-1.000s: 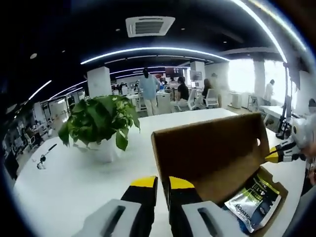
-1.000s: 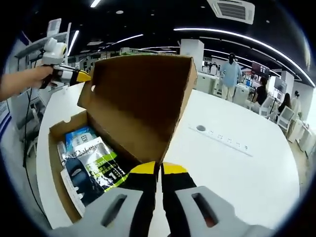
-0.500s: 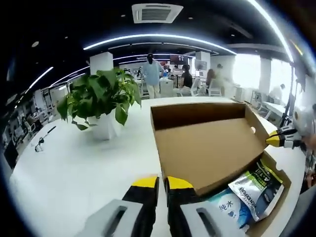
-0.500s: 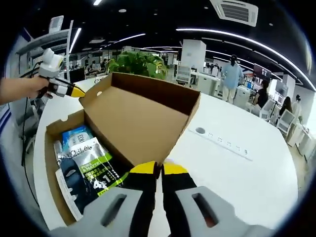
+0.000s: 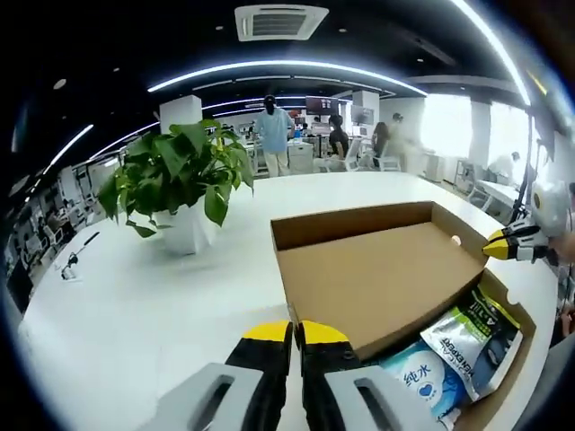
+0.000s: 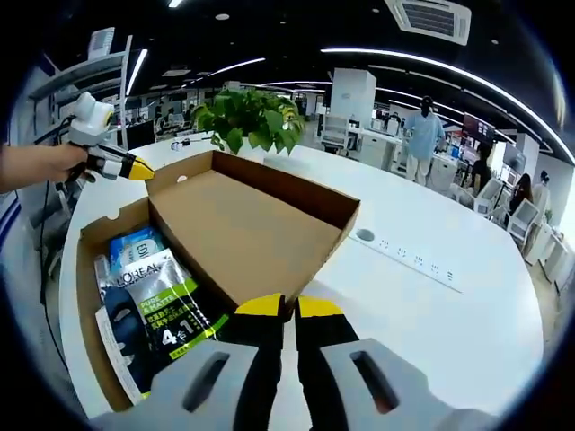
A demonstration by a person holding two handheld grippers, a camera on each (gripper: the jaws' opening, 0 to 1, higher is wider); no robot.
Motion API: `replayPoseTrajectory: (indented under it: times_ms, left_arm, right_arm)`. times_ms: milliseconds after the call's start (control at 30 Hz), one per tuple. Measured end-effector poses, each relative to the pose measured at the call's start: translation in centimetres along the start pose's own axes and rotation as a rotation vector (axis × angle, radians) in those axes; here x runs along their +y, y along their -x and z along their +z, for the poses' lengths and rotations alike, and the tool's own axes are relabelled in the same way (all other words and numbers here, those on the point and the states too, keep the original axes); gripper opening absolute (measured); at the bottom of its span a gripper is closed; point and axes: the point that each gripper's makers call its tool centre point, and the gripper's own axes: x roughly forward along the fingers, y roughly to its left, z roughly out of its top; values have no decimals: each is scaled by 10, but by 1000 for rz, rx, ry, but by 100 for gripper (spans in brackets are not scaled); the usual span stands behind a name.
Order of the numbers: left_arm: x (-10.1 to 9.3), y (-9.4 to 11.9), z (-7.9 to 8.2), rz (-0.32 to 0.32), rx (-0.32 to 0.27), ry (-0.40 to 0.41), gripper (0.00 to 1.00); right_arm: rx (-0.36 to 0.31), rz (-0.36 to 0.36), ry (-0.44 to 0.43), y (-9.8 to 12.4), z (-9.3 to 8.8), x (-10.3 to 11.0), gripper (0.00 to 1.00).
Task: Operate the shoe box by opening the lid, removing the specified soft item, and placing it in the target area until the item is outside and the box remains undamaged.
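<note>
Shoe box point(image 6: 108, 260) sits on the white tabletop point(image 6: 431, 314), lid point(image 6: 247, 224) swung fully open and lying nearly flat. Soft packs point(image 6: 162, 301) exposed inside. My left gripper point(image 5: 292, 334) and right gripper point(image 6: 287, 310) both have jaws closed, holding nothing. Next, I reckon: open the right jaws, pinch the top pack's edge, lift straight up clear of the cardboard walls.

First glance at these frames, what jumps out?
The open cardboard box on the white table, its lid folded back nearly flat, with pouches lying inside. Behind it stands a leafy potted plant. Each tool's yellow-tipped jaws sit together at the lid's near edge.
</note>
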Motion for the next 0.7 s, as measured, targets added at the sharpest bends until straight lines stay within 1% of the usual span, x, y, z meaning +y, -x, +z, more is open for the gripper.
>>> replayPoseTrajectory:
  times_ms: [367,700]
  left_arm:
    - [1,-10,-2,8,18,-21,2]
    - [3,-17,-4,11,33,-16,2]
  right_arm:
    - [17,-11,-19,-5,-3,-3,3]
    - [40,-17,-46,-9,-6,-6,3]
